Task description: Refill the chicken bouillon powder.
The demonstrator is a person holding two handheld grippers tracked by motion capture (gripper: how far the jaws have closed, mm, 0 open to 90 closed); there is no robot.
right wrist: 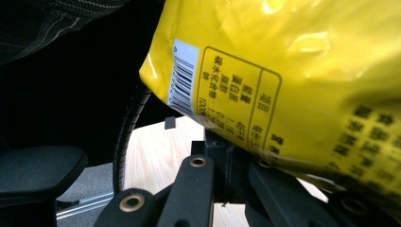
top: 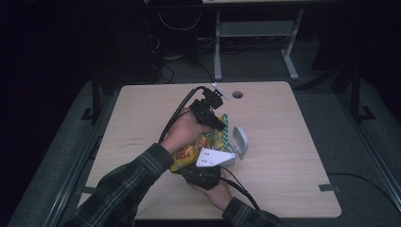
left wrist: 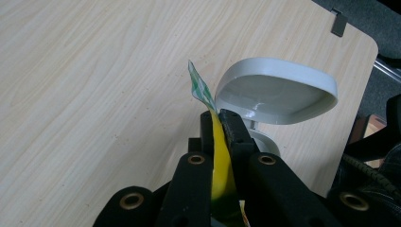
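Much of the yellow snack bag is hidden from us in the high view, covered by the person's left hand and by the grey three-cornered plate of the right gripper; it is held over the middle of the wooden table, between both grippers. In the left gripper view, the left gripper has its black jaws pressed together on the bag's thin top edge, so we see the foil edge-on as a glossy yellow strip ending in a green-and-white checked corner. In the right gripper view, the bag looms large and partly blurred, its printed panel and barcode cut off at the frame, and it covers the jaw tips; they appear clamped on its lower edge. Behind the bag stands a small smooth grey container with a rounded hinged lid raised; its base is mostly concealed. The tabletop is pale wood grain with rounded corners.
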